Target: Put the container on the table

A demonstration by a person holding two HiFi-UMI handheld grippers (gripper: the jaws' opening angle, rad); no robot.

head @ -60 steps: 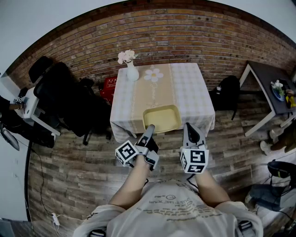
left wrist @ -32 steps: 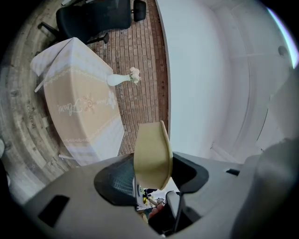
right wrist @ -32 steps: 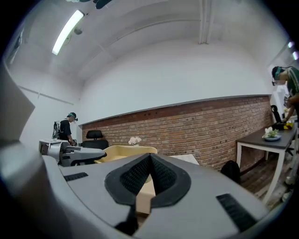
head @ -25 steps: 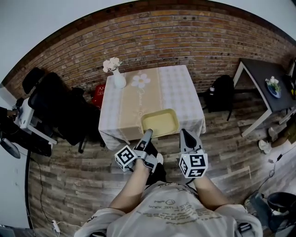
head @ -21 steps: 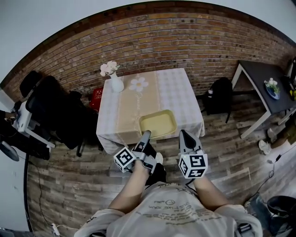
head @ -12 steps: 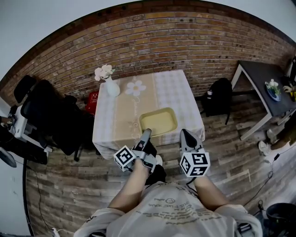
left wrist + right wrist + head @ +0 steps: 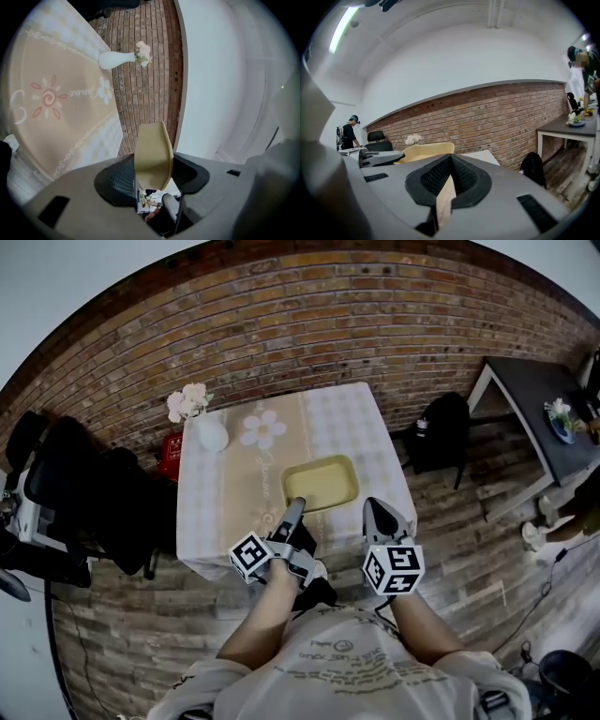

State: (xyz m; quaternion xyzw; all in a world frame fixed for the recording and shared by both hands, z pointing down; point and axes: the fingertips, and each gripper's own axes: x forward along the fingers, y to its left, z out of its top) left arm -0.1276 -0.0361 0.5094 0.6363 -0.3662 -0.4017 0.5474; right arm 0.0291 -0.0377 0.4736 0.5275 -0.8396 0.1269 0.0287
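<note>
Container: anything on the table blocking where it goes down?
Nothing visible. The container, held by the left gripper and right gripper, is over the near part of the table, which looks bare there. A vase of flowers stands at the far left corner, well apart.

The container (image 7: 322, 482) is a shallow, pale yellow rectangular tub with rounded corners, open side up and roughly level, its long sides running nearly along the bench's near edge. It is over the near half of the bench (image 7: 349, 423), on the right part of the beige runner and close to the near edge; whether its base touches the cloth cannot be told. The left gripper (image 7: 293, 507) and right gripper (image 7: 375, 511) each clamp its near rim in their jaws, one toward each near corner.
</note>
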